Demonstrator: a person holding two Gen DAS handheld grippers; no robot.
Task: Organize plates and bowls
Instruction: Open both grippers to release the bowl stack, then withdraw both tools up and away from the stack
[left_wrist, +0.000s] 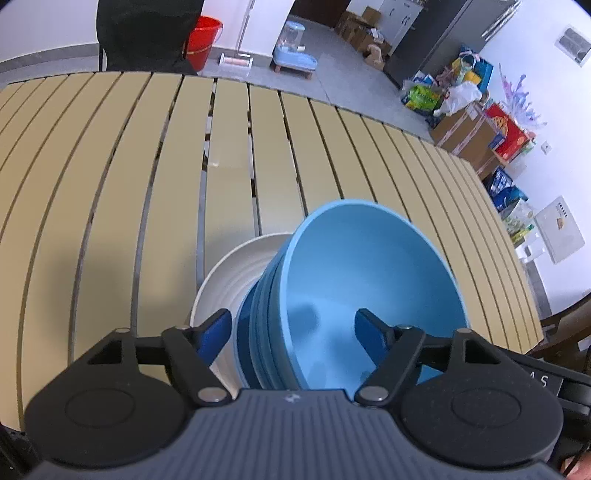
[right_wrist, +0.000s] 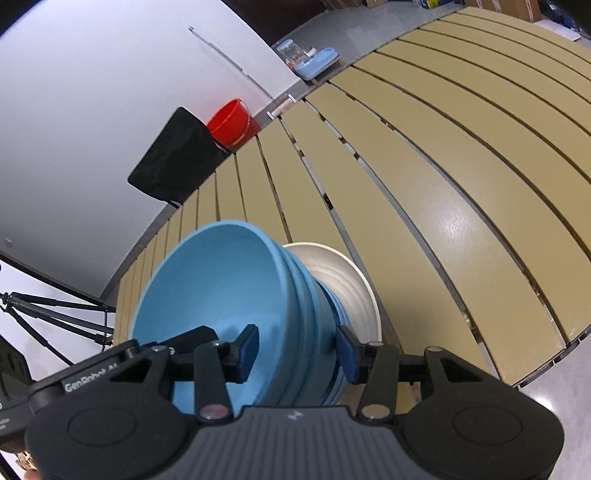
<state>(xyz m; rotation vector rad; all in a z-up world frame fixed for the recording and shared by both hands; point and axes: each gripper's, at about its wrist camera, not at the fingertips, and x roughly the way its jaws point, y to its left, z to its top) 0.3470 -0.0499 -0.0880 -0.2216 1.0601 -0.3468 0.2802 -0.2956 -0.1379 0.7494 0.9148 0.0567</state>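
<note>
The slatted table (left_wrist: 110, 184) fills most of both views, its tan boards curving from the left edge to the right. Low in the centre of each frame stands the task's stack: several blue bowls (left_wrist: 369, 277) nested together and seated on a white plate (left_wrist: 229, 273) that rests on the boards. In the left wrist view the plate shows to the left of the bowls; in the right wrist view it shows to their right (right_wrist: 351, 288).

The left gripper (left_wrist: 293, 325) stands wide, 1 pad outside the stack over the plate and 1 inside the top bowl, neither pressing the wall. The right gripper (right_wrist: 299, 350) stands at a middling gap, also straddling the stacked rims with clear space on both sides. Both sets of tongs therefore hold nothing, and the stack appears to sit on its own.

The step in hand looks like letting go after setting the bowls down. To do it well, each gripper should draw back along its own fingers, straight and slowly, so no pad catches a rim and tips the leaning-looking stack. Lifting 1 at a time would keep the other ready to steady it.

Far smaller, a red bucket (left_wrist: 203, 35) sits at the upper left.
</note>
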